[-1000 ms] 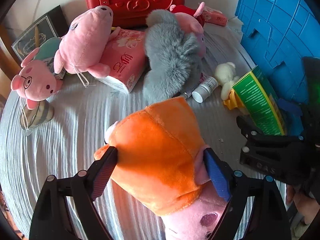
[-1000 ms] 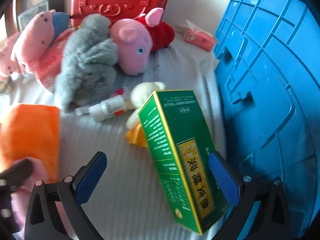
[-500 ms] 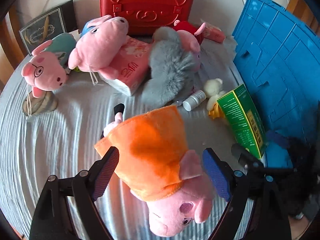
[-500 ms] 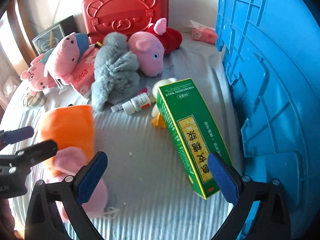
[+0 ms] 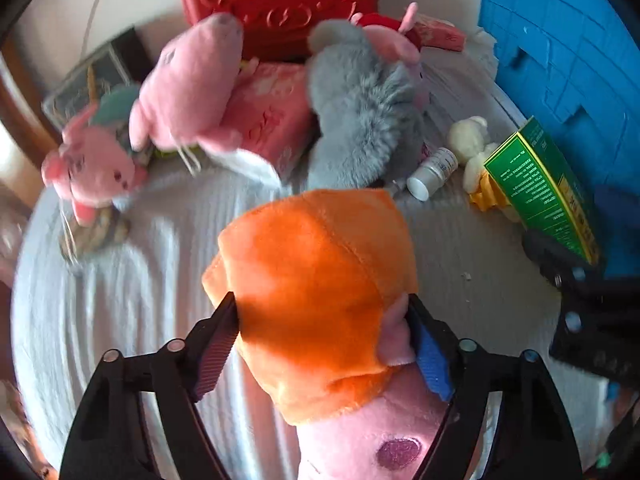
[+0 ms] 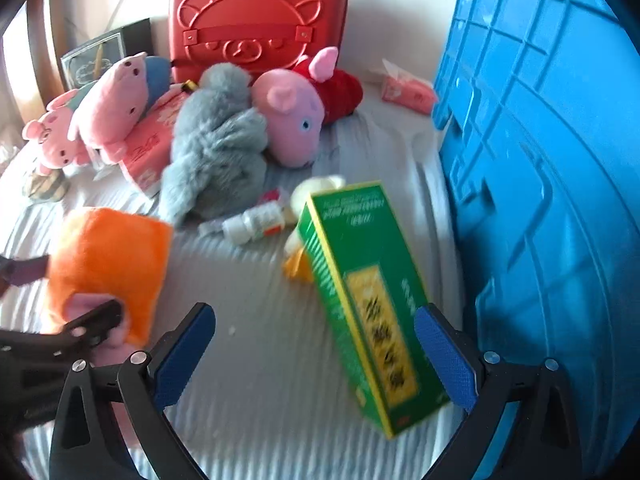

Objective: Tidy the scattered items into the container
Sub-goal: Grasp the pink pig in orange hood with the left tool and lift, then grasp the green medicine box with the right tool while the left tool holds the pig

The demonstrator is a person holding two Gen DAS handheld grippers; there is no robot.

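A pig plush in an orange dress (image 5: 320,280) lies on the white bedcover, head toward the camera. My left gripper (image 5: 320,306) is closing on it, and both pads touch its sides: one on the orange dress, the other on a pink arm. The same plush (image 6: 108,256) shows at the left of the right wrist view. My right gripper (image 6: 314,316) stands open over a green carton (image 6: 360,300) that leans close to its right finger. The blue crate (image 6: 540,200) rises at the right.
At the back lie a red case (image 6: 256,20), a grey plush (image 6: 216,148), several pink pig plushes, a pink tissue pack (image 5: 276,132), a white bottle (image 5: 432,168) and a small cream toy (image 5: 472,140). The bed's edge curves at the left.
The left gripper's fingers have drawn in onto the orange plush, which now fills the lower view. The right gripper stays over the green carton, hardly moved.
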